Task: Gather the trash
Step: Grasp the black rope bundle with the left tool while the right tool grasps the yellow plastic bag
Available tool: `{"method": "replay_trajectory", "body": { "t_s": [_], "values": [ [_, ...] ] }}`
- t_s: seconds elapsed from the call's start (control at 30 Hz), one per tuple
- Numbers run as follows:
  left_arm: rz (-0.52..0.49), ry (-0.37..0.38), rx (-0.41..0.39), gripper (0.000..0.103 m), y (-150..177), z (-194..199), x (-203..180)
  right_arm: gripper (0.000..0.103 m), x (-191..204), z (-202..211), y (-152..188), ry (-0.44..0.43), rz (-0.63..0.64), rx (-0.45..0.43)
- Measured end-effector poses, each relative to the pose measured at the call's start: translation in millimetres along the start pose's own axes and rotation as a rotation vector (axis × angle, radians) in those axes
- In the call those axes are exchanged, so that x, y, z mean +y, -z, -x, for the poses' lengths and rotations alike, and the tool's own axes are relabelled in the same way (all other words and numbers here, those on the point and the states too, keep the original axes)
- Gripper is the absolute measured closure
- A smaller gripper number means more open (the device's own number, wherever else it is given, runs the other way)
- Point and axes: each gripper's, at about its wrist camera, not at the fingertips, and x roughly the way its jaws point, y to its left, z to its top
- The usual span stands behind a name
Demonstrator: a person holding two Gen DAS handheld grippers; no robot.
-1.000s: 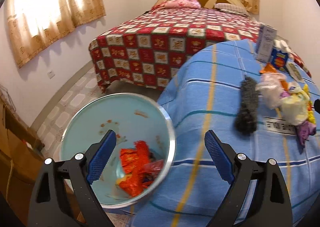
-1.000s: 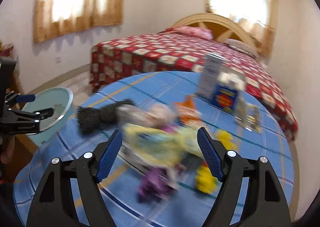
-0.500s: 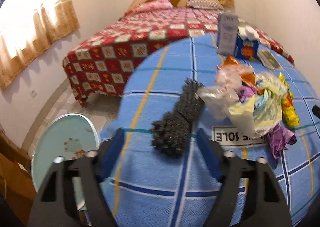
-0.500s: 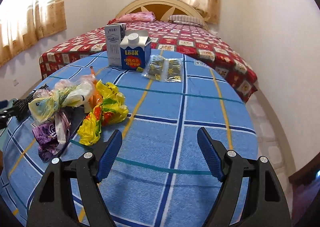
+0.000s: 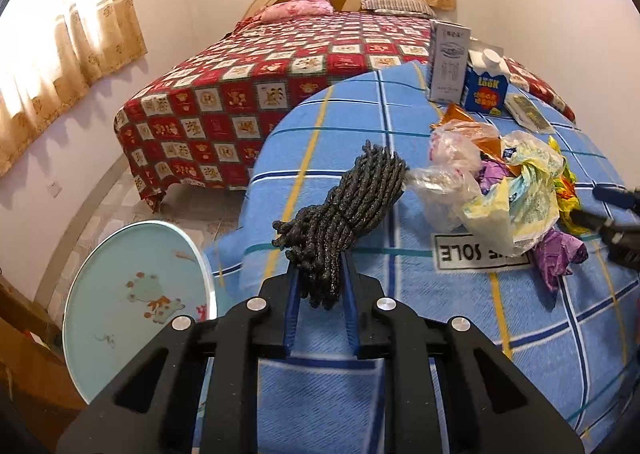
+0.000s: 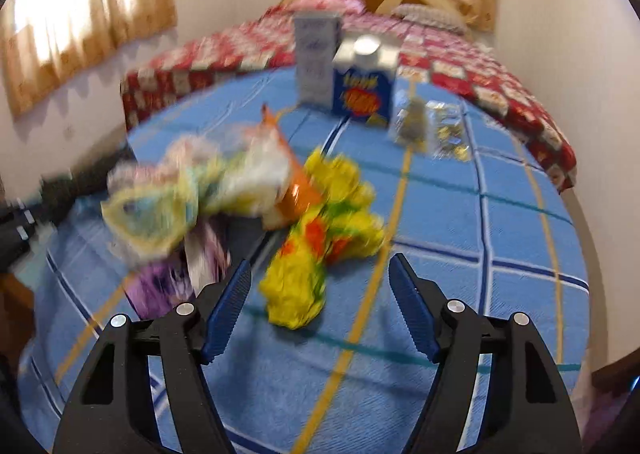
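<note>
Dark grey rope [image 5: 344,214], bundled, lies on the blue checked tablecloth [image 5: 400,394], its long axis running from the near table edge up and right toward the heap of plastic bags [image 5: 504,198]. The left gripper [image 5: 319,302] pinches its near end. The right gripper [image 6: 320,302] is spread, hovering just short of a yellow wrapper [image 6: 320,250]. Two cartons [image 5: 464,66] stand behind. Beside the table, the pale basin [image 5: 136,302] shows a scrap of red.

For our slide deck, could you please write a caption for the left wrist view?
Left claw shut on the dark rope bundle on the blue cloth, beside crumpled bags.
</note>
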Motion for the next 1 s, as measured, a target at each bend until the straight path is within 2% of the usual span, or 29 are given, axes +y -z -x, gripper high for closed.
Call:
{"method": "replay_trajectory", "body": {
  "t_s": [0.1, 0.23, 0.33, 0.5, 0.57, 0.67, 0.77, 0.87, 1.0],
  "values": [
    [0.010, 0.005, -0.001, 0.084, 3.9, 4.6, 12.3, 0.033, -13.3, -9.0, 6.9, 0.047, -0.015, 0.064],
    [0.014, 0.001, 0.002, 0.084, 9.6, 7.6, 24.2, 0.033, -51.8, 0.5, 10.4, 0.193, -0.071, 0.054],
    [0.020, -0.006, 0.004, 0.084, 13.8, 11.4, 33.0, 0.033, -65.9, 12.4, 16.0, 0.207, -0.100, 0.038],
    [0.029, -0.011, -0.001, 0.084, 17.2, 19.6, 41.4, 0.033, -57.2, 29.5, 13.4, 0.112, -0.140, -0.049],
    [0.028, -0.015, -0.002, 0.084, 17.5, 21.3, 42.2, 0.033, -54.8, 22.3, 8.7, 0.087, -0.142, -0.043],
    [0.028, -0.015, -0.005, 0.084, 18.1, 23.6, 42.9, 0.044, -56.2, 1.2, 0.9, 0.046, -0.173, 0.010],
    [0.024, -0.011, -0.001, 0.084, 19.5, 23.3, 42.7, 0.068, -56.0, -10.7, 1.6, -0.015, -0.207, 0.054],
    [0.027, -0.009, 0.003, 0.084, 19.9, 21.9, 43.3, 0.071, -54.1, -0.7, 2.7, -0.043, -0.195, 0.022],
    [0.029, -0.013, -0.008, 0.084, 19.0, 25.5, 44.1, 0.071, -51.9, 13.7, 5.4, -0.032, -0.171, -0.022]
  ]
}}
